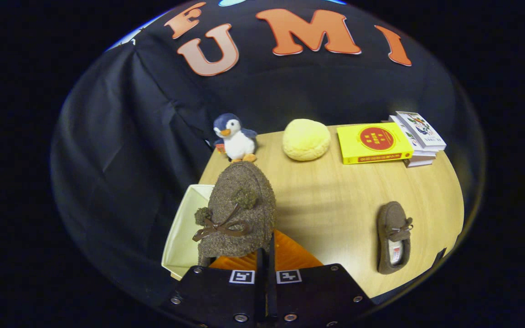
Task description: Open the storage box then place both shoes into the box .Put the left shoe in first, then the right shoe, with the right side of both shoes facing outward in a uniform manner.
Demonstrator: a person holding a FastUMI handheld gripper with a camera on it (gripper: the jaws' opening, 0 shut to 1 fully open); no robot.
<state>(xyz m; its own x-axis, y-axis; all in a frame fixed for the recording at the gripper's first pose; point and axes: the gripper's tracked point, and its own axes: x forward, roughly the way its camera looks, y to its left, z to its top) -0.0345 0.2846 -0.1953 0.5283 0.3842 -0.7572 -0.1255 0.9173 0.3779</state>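
The brown fuzzy shoe (237, 212) with its ribbon bow and two pompoms hangs from my hand-held gripper (266, 255), toe pointing away from me, its top facing up at me. My two fingers stand nearly closed against each other with the heel edge of the shoe pinched between them, so I have a firm hold on it. Under the shoe and to its left sits the storage box (182, 228), cream-coloured inside and open, with an orange flap (290, 255) lying out just beyond my fingers. The shoe is above the box's near right edge, partly over the orange flap. The other shoe (394, 238) lies flat on the wooden surface (335, 200) well off to the right, opening upward, its bow toward the far end. Beyond, at the back of the surface, stand a plush penguin (235, 136), a yellow round cushion (306, 139), a yellow book (374, 142) and a small stack of books (419, 134).
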